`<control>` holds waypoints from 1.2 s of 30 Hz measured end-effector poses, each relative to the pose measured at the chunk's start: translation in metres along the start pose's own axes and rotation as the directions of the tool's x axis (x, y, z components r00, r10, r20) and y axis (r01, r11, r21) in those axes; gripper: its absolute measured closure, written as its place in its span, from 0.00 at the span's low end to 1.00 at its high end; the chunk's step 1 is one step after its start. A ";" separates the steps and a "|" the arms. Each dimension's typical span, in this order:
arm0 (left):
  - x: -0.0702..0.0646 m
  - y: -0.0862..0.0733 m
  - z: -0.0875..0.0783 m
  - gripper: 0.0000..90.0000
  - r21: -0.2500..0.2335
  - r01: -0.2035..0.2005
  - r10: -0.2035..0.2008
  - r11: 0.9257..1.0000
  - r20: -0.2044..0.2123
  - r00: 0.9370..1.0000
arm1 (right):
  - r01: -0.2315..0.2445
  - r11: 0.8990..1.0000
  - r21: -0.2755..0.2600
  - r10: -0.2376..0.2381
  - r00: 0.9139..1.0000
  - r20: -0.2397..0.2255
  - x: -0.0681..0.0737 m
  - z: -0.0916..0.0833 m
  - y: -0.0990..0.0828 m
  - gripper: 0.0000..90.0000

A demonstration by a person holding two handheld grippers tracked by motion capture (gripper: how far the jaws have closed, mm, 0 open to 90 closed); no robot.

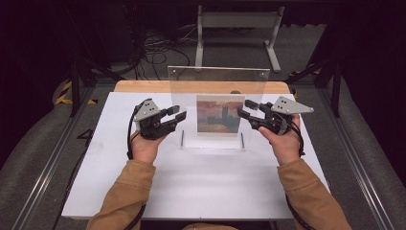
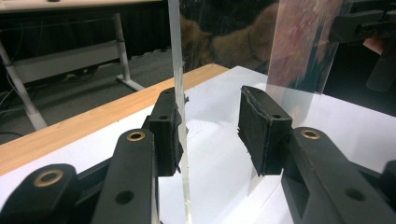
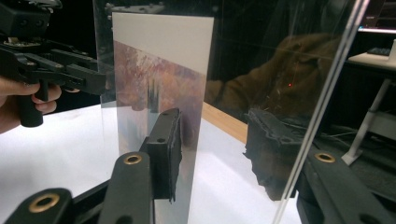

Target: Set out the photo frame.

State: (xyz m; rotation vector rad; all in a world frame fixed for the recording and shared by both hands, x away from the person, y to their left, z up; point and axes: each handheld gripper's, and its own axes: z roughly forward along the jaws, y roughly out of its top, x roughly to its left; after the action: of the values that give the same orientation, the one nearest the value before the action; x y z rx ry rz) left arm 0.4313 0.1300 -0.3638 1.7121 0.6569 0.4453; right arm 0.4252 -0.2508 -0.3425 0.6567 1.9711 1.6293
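Observation:
A clear acrylic panel stands upright on the white table, with a painted picture in its lower middle. My left gripper is at the panel's left edge and my right gripper at its right edge. In the left gripper view the panel's edge runs between the jaws of the left gripper: one pad lies against it, the other stands well off. In the right gripper view the right gripper straddles the panel, one jaw in front and one behind, neither pressing. The picture shows beside it.
Two small feet hold the panel up. A wooden strip runs along the table's far edge. Behind it stand a grey metal frame and loose cables on the floor. Metal rails flank the table.

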 end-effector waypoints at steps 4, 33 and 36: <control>0.003 0.001 0.004 0.66 0.013 0.003 -0.003 1.000 -0.012 1.000 | -0.022 1.000 0.006 0.022 1.000 -0.001 -0.005 0.005 -0.003 0.59; -0.003 -0.003 -0.050 0.24 0.040 0.033 -0.033 0.999 0.002 0.999 | -0.018 0.994 0.108 0.012 0.998 0.055 -0.001 -0.048 -0.001 0.27; -0.008 -0.005 -0.062 0.23 0.069 0.012 -0.012 0.998 0.000 1.000 | -0.010 0.994 0.111 0.003 0.998 0.061 0.000 -0.066 -0.001 0.25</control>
State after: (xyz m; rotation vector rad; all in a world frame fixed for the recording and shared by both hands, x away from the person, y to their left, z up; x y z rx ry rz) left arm 0.3862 0.1718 -0.3536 1.7722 0.6883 0.4180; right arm 0.3829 -0.2999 -0.3330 0.7468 2.0290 1.4932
